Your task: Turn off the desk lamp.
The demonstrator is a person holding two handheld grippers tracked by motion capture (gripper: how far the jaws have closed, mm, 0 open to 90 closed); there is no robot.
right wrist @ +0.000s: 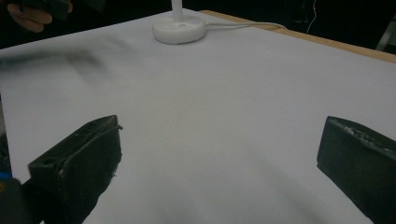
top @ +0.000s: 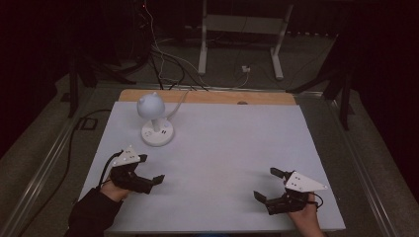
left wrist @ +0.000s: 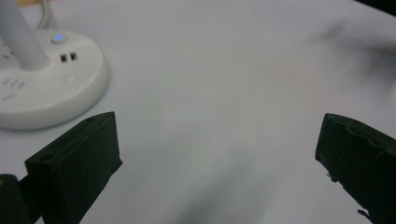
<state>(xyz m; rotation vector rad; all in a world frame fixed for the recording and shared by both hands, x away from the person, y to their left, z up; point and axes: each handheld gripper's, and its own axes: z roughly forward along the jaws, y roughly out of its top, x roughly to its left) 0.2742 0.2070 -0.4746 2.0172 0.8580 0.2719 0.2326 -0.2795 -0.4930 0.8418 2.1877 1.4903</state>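
Looking down over the desk (top: 212,148), we saw a small white lamp (top: 154,121) standing at the far left, its round base flat on the white cover and its cord trailing off the far edge. The left hand-held gripper (top: 150,170) hovered just near of that base with its jaws spread wide and nothing between them; the right hand-held gripper (top: 269,185) waited at the near right, well apart from the lamp, jaws equally wide and empty. In the left gripper view, the base (left wrist: 46,88) showed a lit blue button (left wrist: 58,37), small sockets and a thin post (left wrist: 21,35) rising from it.

We judged the lamp to be light, rigid, smooth plastic, somewhat top-heavy under its rounded head. The glossy base looked too broad and slippery for a sure pinch. We thought the post, low near the base, offered the best hold, while a light press would serve the button.
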